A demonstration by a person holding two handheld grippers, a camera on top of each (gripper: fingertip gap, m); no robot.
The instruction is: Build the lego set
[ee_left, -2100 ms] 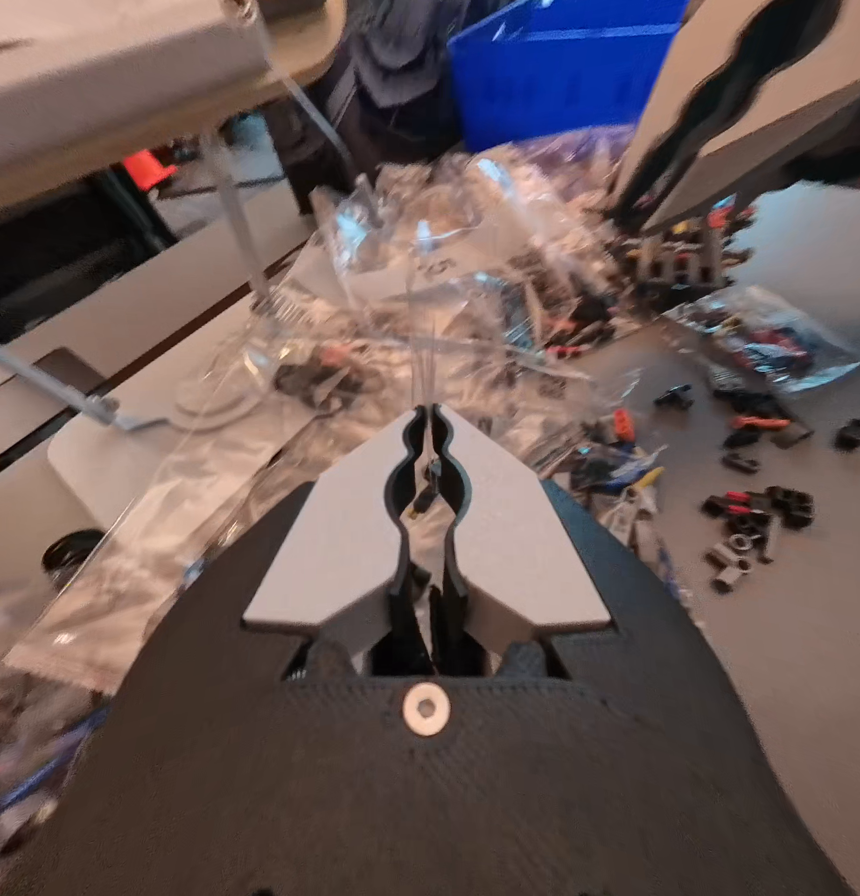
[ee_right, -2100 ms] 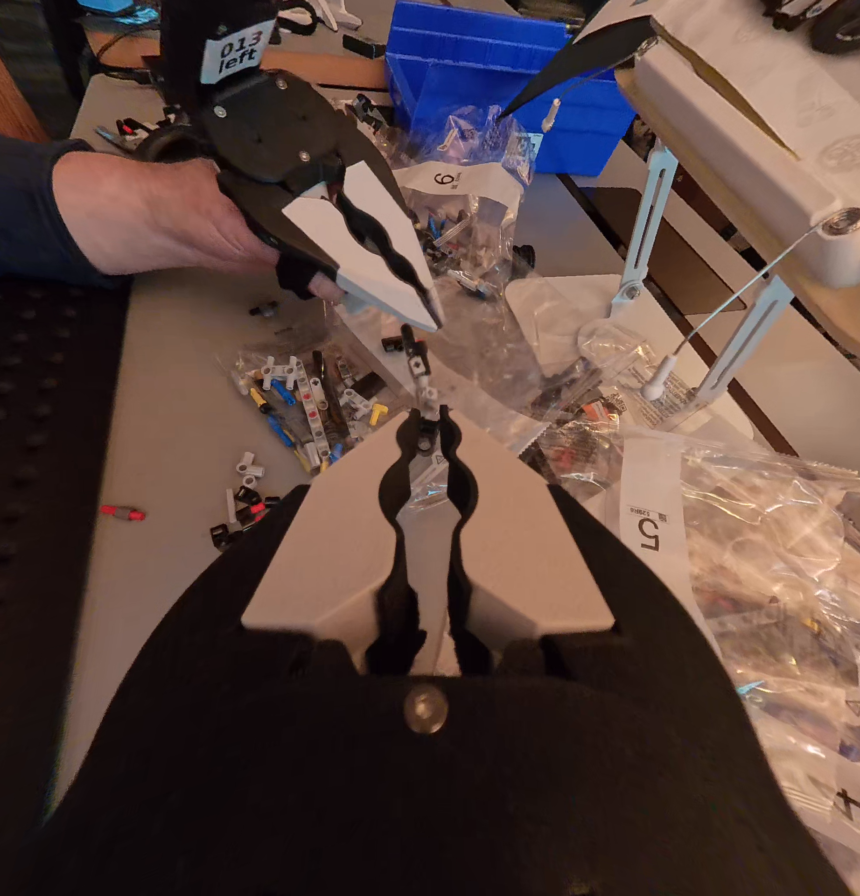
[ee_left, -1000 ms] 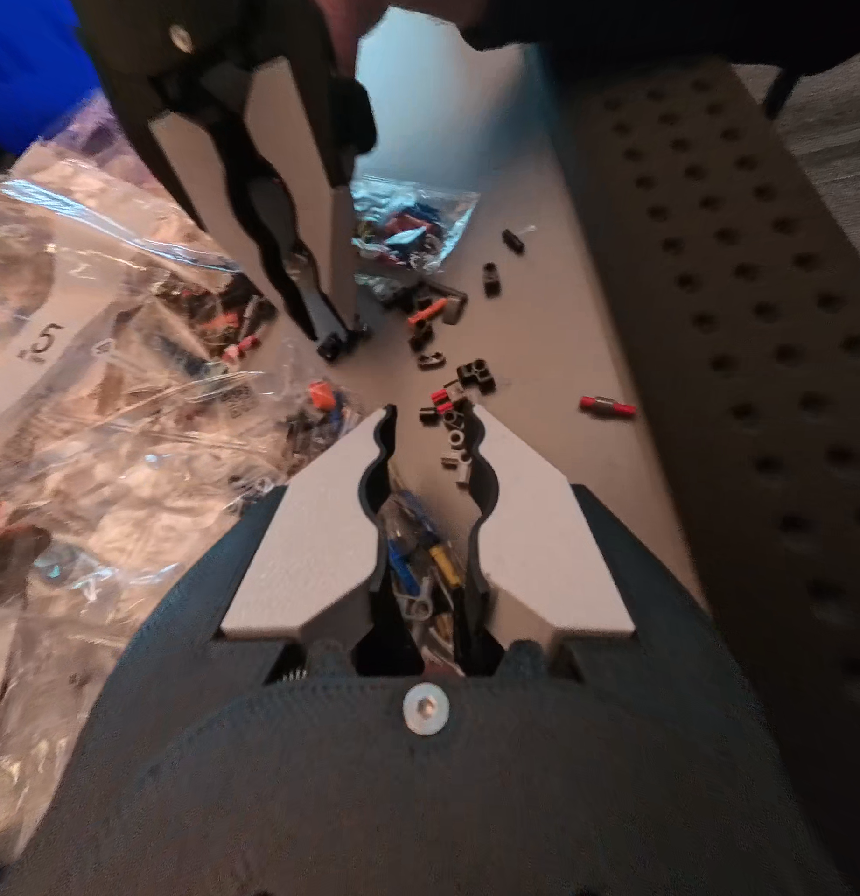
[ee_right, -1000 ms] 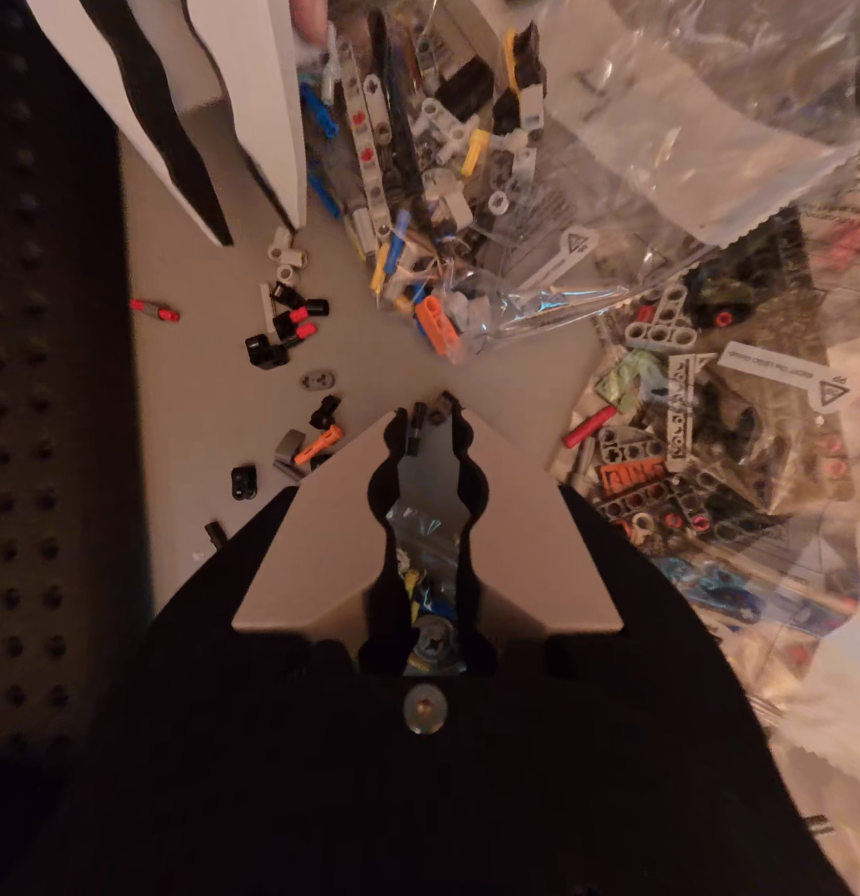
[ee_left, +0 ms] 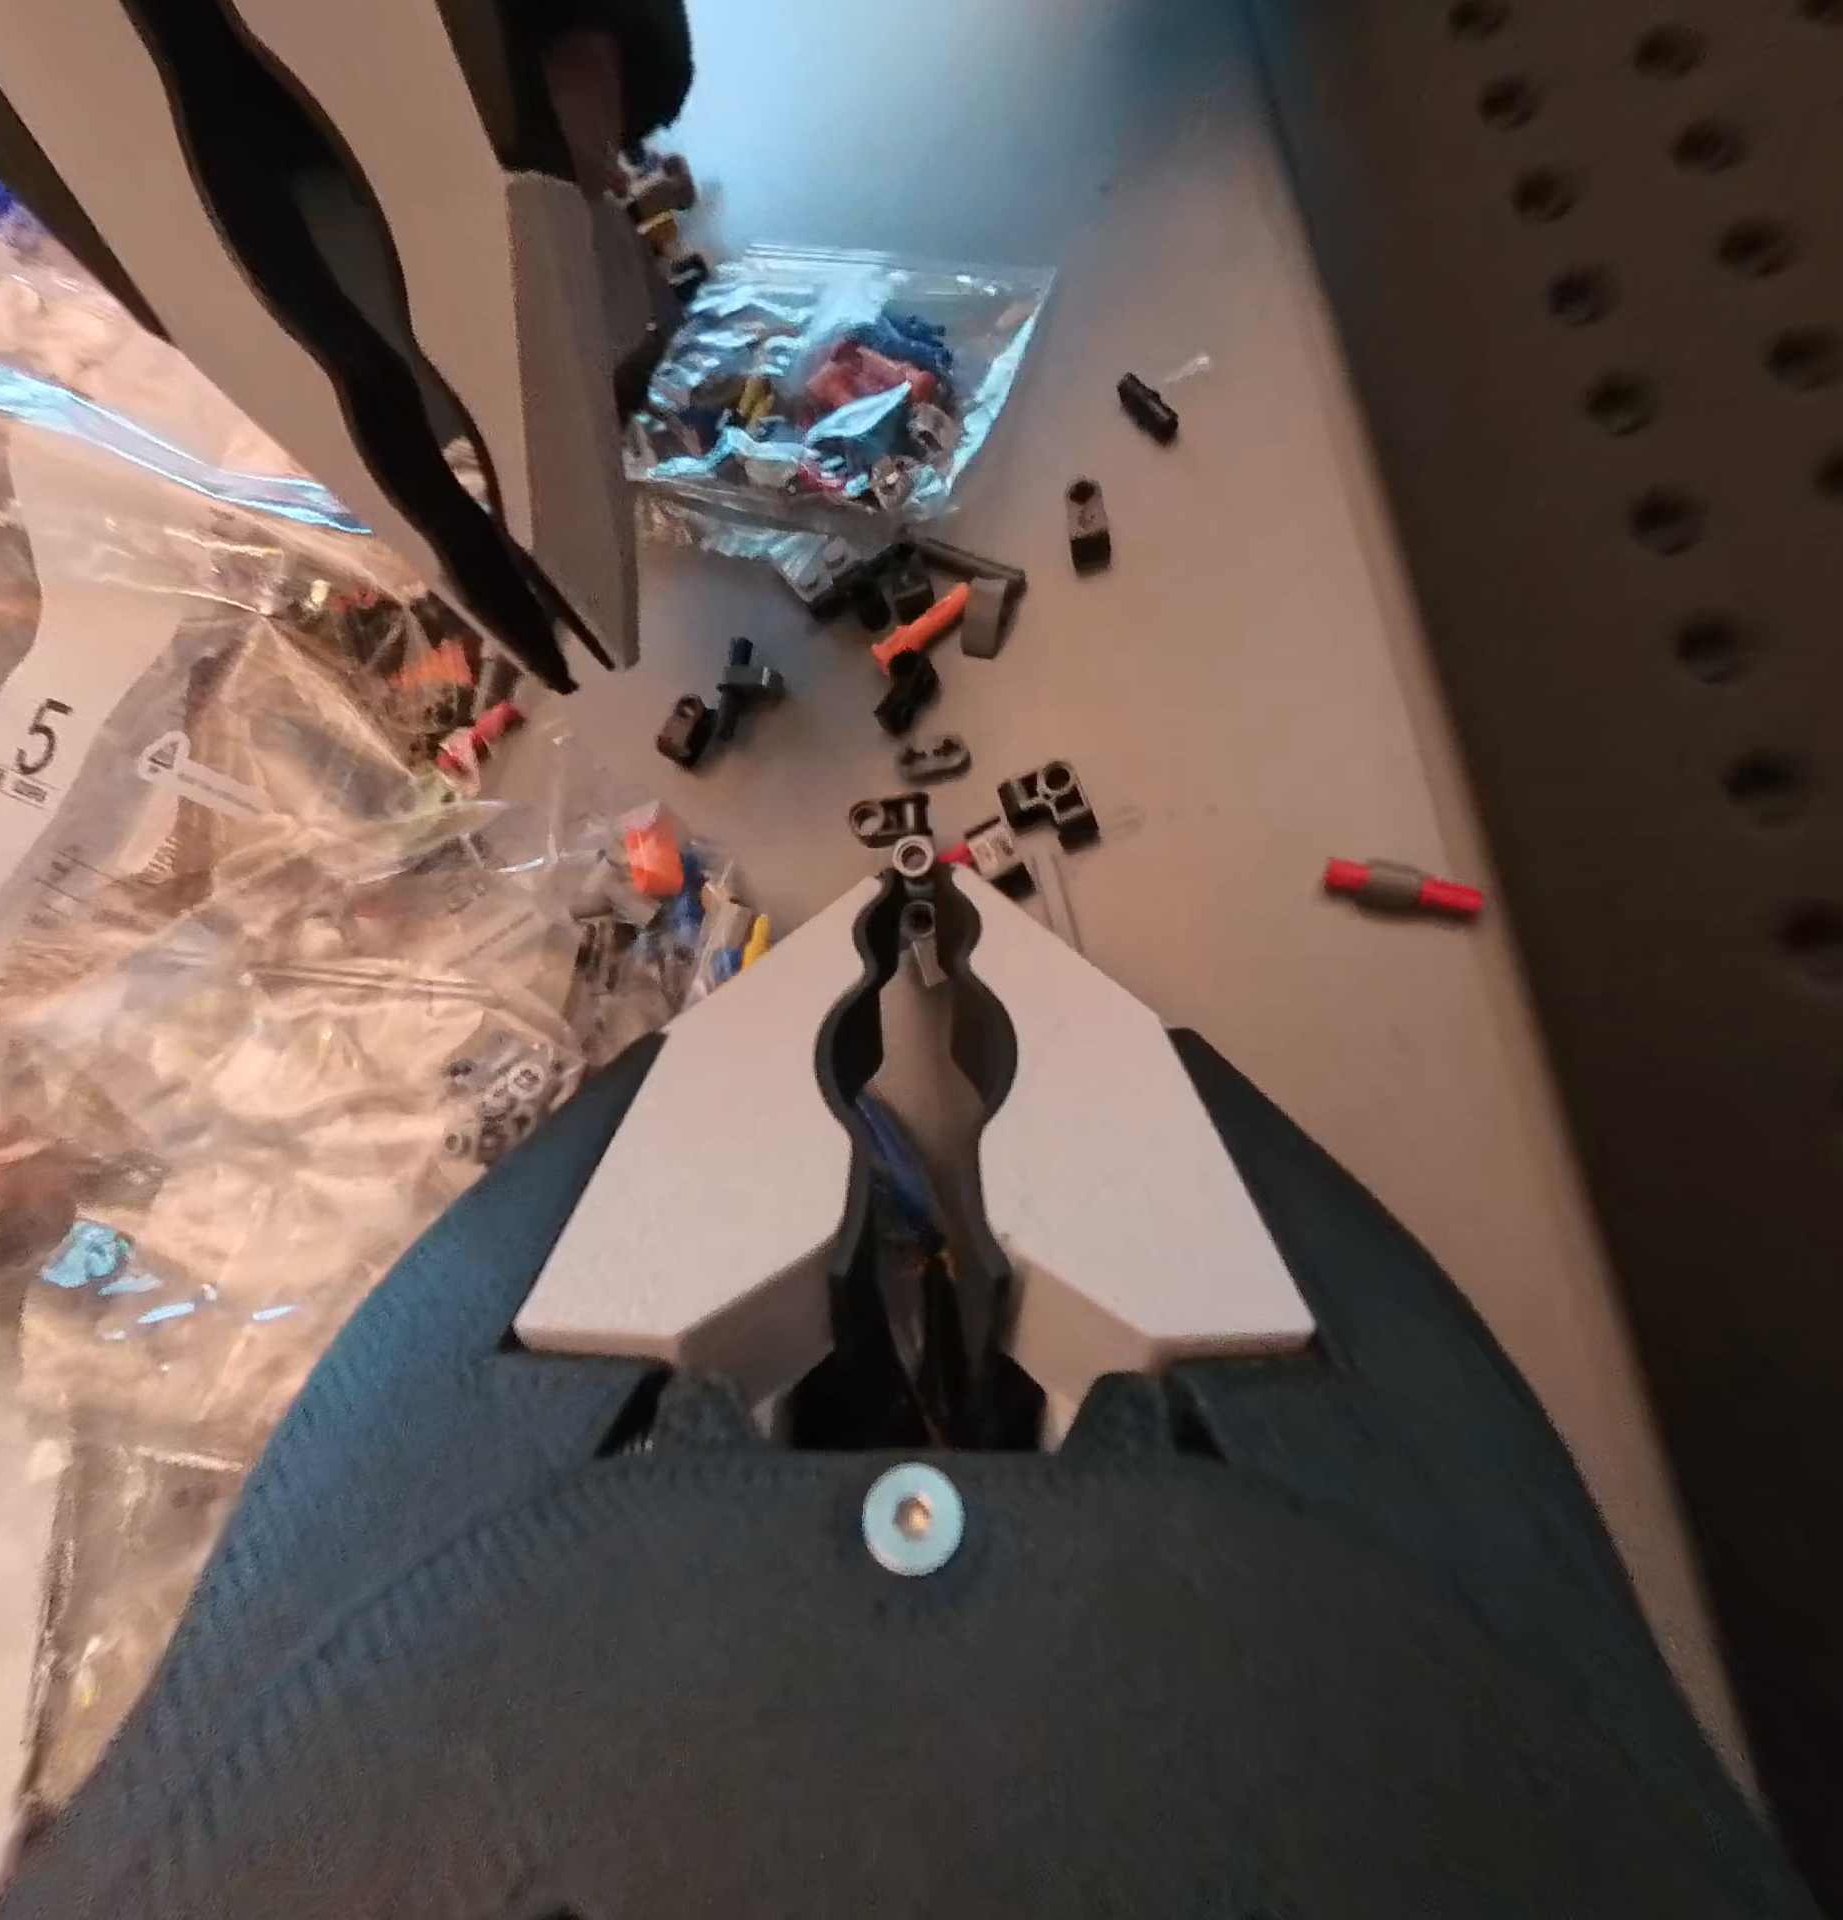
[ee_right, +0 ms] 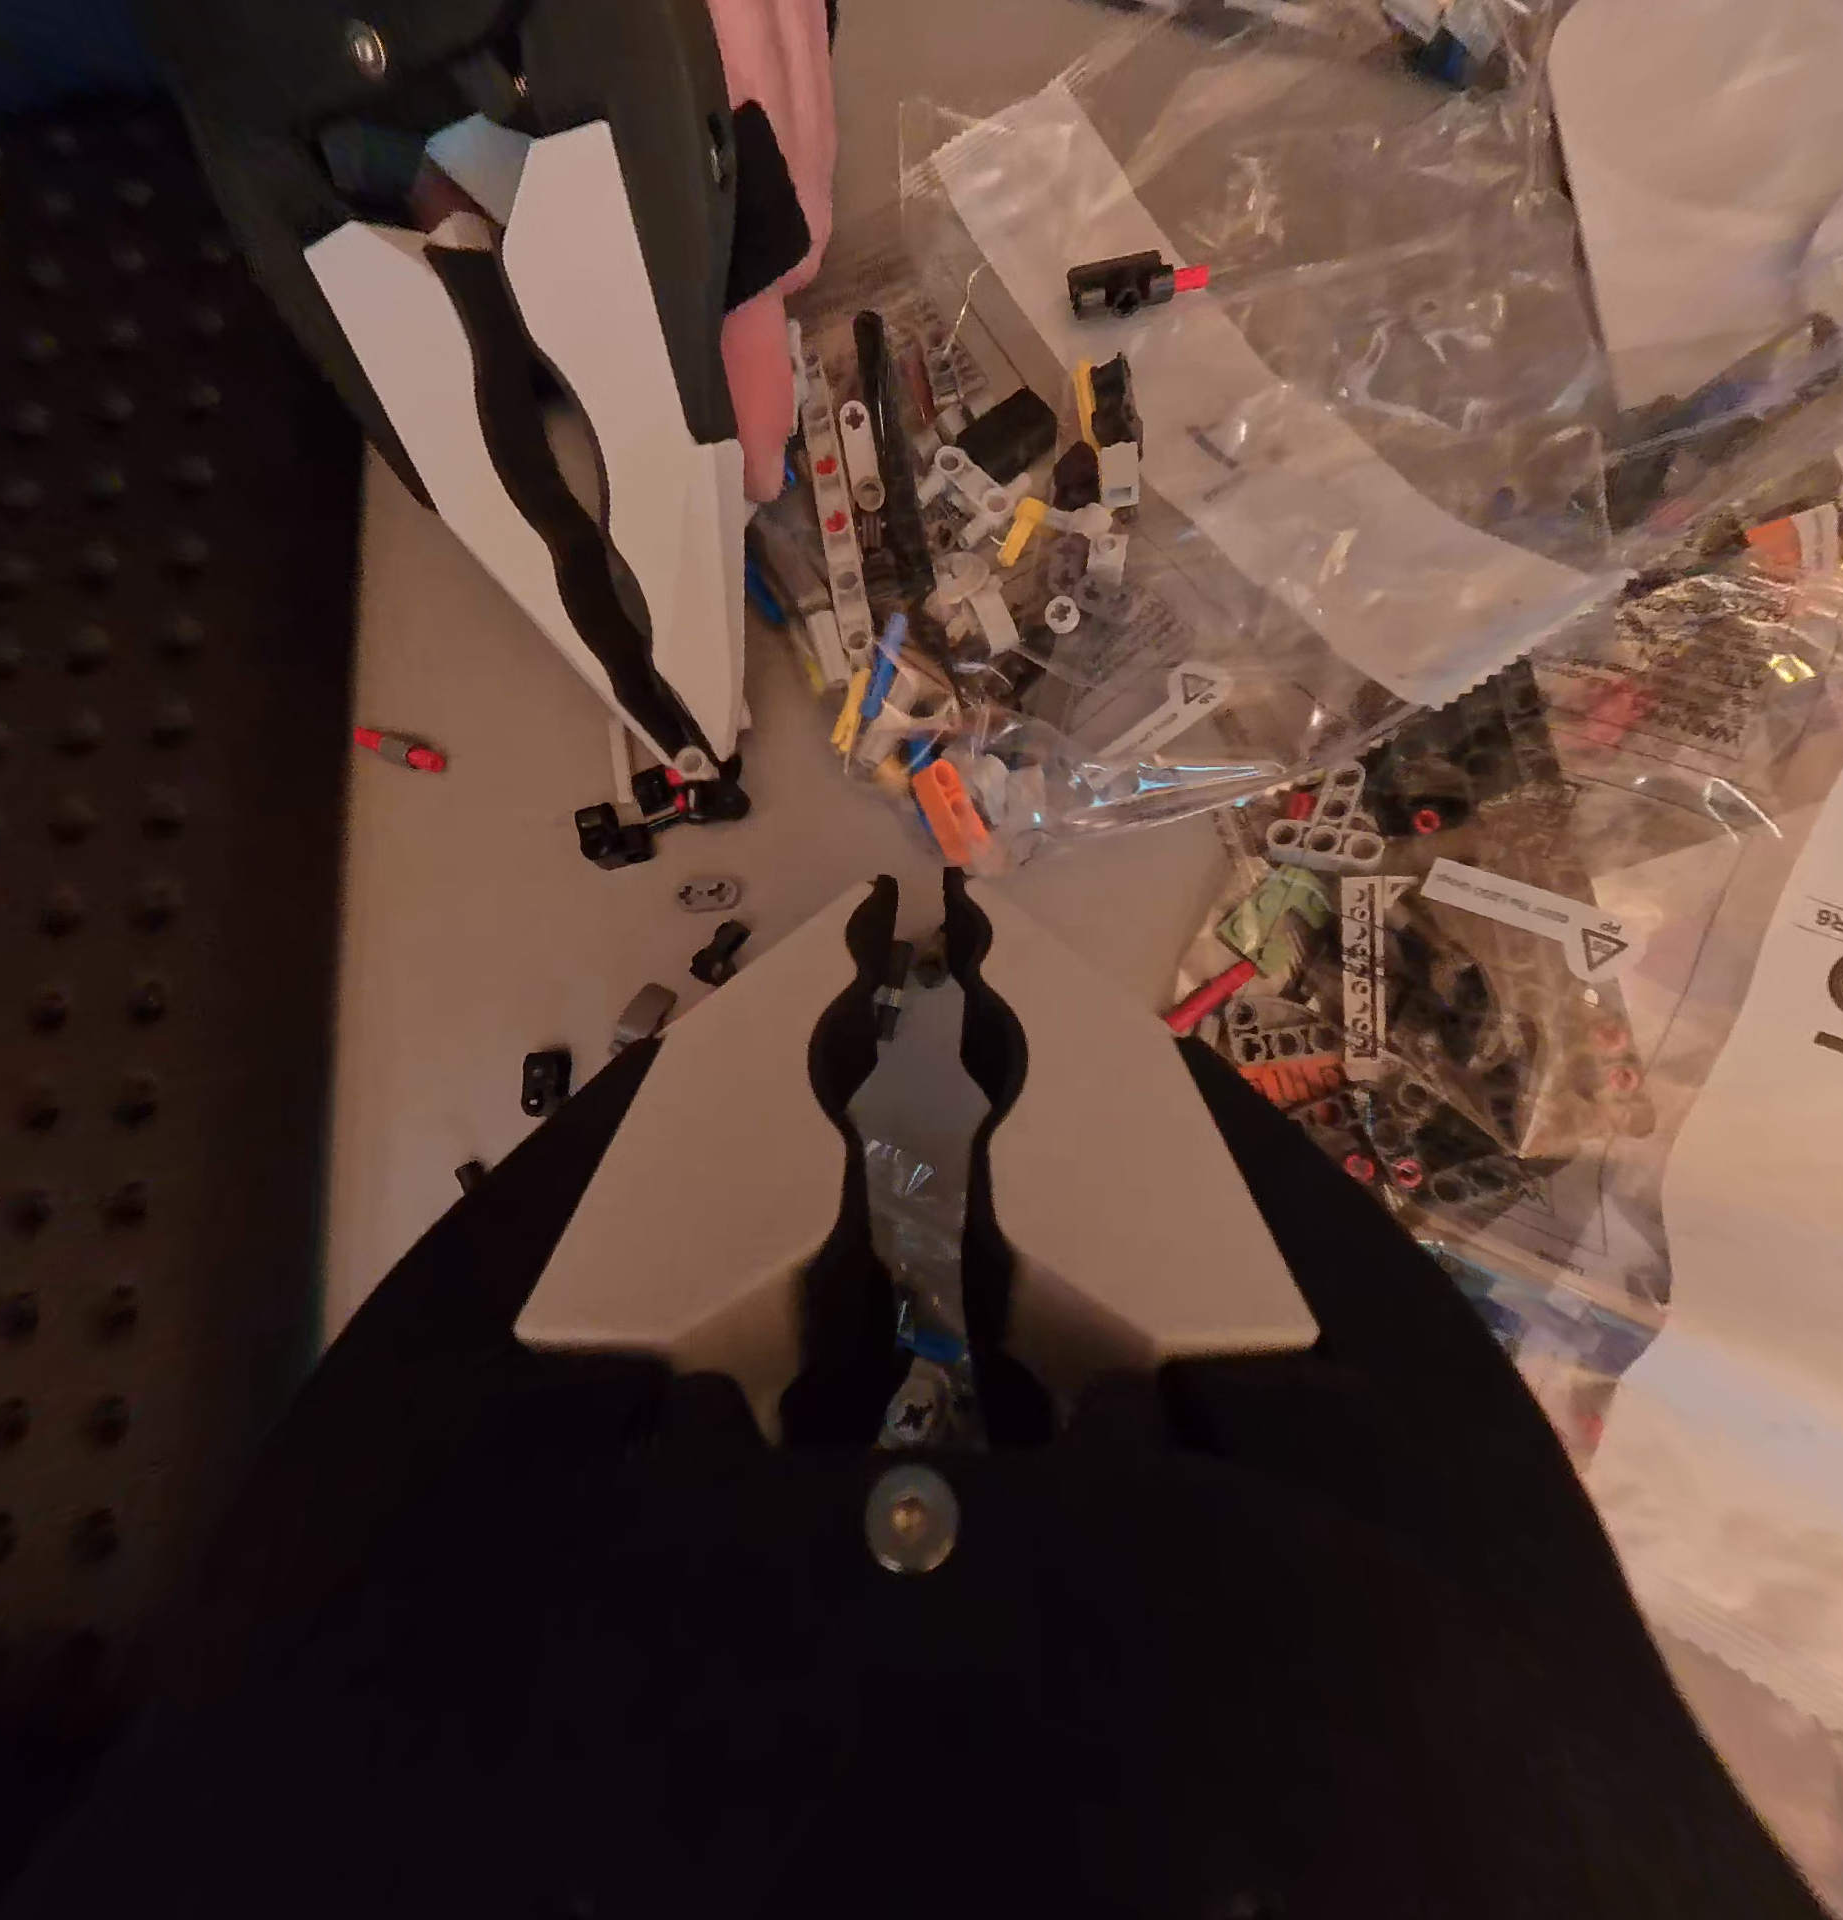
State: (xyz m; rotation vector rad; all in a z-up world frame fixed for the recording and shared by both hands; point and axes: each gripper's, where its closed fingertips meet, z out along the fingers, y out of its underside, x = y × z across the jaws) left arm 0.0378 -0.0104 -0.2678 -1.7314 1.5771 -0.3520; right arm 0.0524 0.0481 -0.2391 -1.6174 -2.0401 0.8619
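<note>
Left gripper (ee_left: 914, 883) nipping a small grey connector (ee_left: 913, 858), right gripper (ee_right: 914, 894) slightly parted above loose pieces (ee_right: 711, 894)

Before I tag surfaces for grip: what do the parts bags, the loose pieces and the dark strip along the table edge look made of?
Bags: thin clear plastic film, glossy; it crinkles and glints. Loose pieces: hard moulded plastic, smooth, slightly shiny. Dark strip: matte black with a regular grid of small dimples; possibly rubber or foam, I cannot tell.
</note>
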